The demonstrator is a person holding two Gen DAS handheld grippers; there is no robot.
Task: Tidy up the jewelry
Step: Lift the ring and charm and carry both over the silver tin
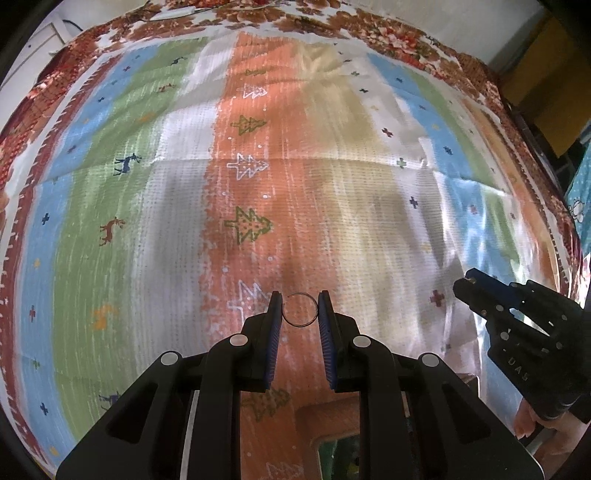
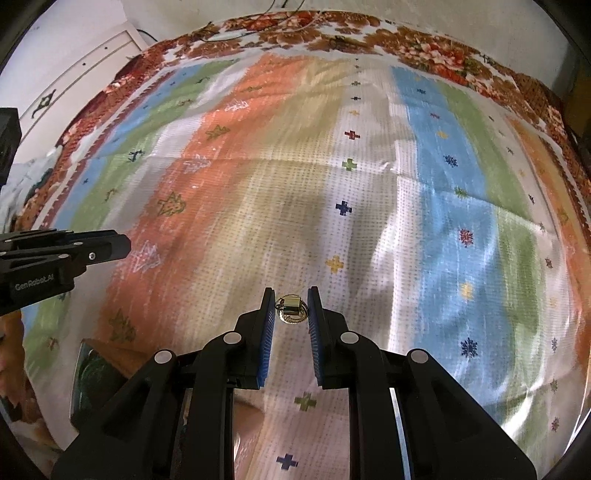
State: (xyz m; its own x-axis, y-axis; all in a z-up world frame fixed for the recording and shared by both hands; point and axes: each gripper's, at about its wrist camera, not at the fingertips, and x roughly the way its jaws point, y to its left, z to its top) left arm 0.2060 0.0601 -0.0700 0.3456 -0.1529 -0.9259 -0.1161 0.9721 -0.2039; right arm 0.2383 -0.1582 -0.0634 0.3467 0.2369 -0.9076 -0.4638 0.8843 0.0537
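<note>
A large striped cloth [image 1: 332, 184] printed with trees, deer and crosses fills both views, its floral border [image 2: 369, 33] curving along the far edge, with a pale wall and white panelled furniture beyond; motion blur softens the weave and the fisheye bends the margins. At the near edge a dark green shape with an orange-brown rim [image 2: 96, 376] lies partly hidden under the gripper bodies, cut off and too blurred to identify. The cloth's broad middle lies flat, crossed by fold creases, and is bare of other things where it shows. The left gripper [image 1: 300, 308] points steeply down over the orange stripe, its jaws set narrow and pinching a thin metal ring [image 1: 300, 310] by its two sides, clear of the cloth. The right gripper [image 2: 291, 308], seen off to the side in the left view, is likewise narrow and clamps a small gold ring with a blocky top [image 2: 291, 309] between its blue pads [image 2: 267, 332], above the white dotted stripe. The ring's finer detail is too small to make out.
</note>
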